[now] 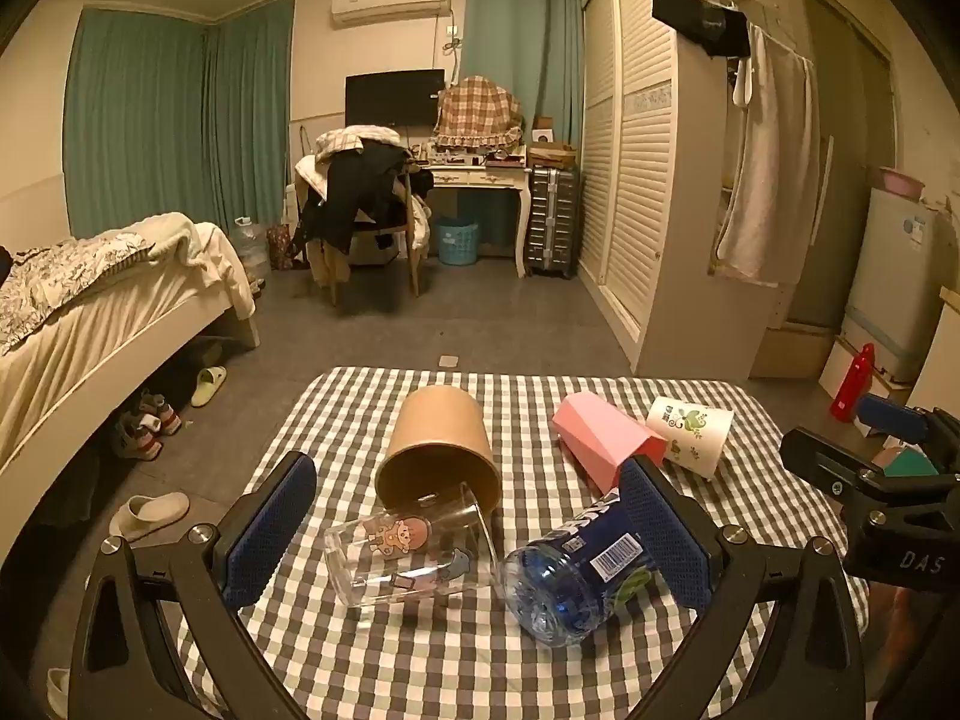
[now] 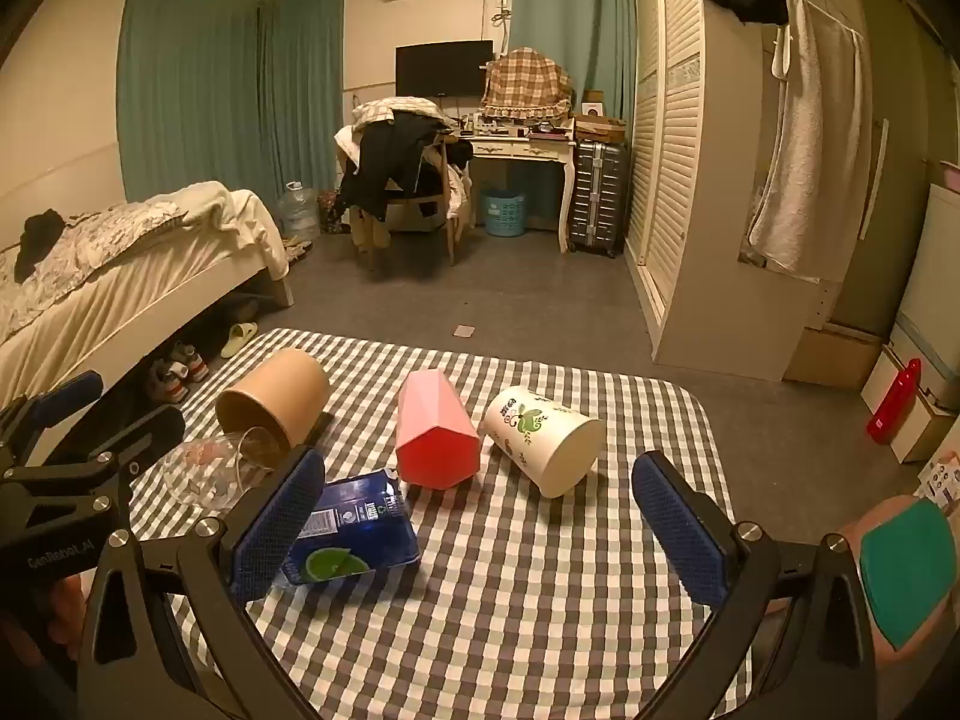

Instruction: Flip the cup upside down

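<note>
Several cups lie on their sides on a checked tablecloth (image 1: 420, 660). A clear glass with a cartoon print (image 1: 408, 552) lies between my left gripper's open fingers, its mouth touching a brown paper cup (image 1: 441, 450). A blue plastic cup (image 1: 576, 576) lies against the left gripper's right finger. A pink faceted cup (image 1: 606, 438) and a white cup with green print (image 1: 690, 432) lie farther right. My left gripper (image 1: 468, 540) is open and empty. My right gripper (image 2: 480, 528) is open and empty above the cloth, the blue cup (image 2: 354, 534) by its left finger, the white cup (image 2: 546, 438) and pink cup (image 2: 438, 432) ahead.
The table's far edge (image 2: 480, 348) faces open grey floor. A bed (image 1: 90, 312) stands at the left, a wardrobe (image 1: 648, 180) at the right, and a red bottle (image 1: 852, 384) on the floor right of the table. The right gripper's body (image 1: 870, 480) shows at the left view's right edge.
</note>
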`<state>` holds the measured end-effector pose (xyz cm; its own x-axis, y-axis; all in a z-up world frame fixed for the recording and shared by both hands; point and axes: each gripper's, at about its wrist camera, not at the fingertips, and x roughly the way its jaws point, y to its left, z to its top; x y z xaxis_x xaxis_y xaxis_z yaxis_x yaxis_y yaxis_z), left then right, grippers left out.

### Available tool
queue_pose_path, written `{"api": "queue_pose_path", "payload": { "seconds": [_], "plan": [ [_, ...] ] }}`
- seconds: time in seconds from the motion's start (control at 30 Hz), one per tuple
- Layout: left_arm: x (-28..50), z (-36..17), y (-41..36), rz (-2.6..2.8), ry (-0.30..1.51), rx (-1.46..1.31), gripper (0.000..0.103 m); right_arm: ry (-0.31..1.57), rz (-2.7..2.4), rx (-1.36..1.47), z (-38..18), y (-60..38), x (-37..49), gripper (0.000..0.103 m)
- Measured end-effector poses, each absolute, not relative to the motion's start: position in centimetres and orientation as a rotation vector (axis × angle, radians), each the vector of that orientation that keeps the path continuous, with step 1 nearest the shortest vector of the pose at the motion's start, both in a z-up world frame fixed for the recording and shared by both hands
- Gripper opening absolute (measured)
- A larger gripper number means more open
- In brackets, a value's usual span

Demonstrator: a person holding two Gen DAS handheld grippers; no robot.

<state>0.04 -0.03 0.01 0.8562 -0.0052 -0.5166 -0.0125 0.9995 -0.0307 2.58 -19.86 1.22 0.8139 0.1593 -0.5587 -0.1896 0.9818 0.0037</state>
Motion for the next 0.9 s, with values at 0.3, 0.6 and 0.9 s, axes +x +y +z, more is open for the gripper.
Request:
{"api": "queue_pose_path", "payload": {
  "seconds": [0.3,0.6,0.9],
  "plan": [
    [0.25,0.24,-0.12,0.006,0.530,-0.020,0.103,0.601,0.195,-0.050,1.14,-19.86,2.62,0.103],
    [0.10,0.13,-0.17,0.005,0.526,-0.017,0.103,0.605,0.188,-0.060,0.87,-19.74,2.77,0.103],
    [0.10,0.07,-0.21,0.006,0.525,-0.017,0.103,0.607,0.186,-0.061,0.89,-19.74,2.81,0.103]
  ]
}}
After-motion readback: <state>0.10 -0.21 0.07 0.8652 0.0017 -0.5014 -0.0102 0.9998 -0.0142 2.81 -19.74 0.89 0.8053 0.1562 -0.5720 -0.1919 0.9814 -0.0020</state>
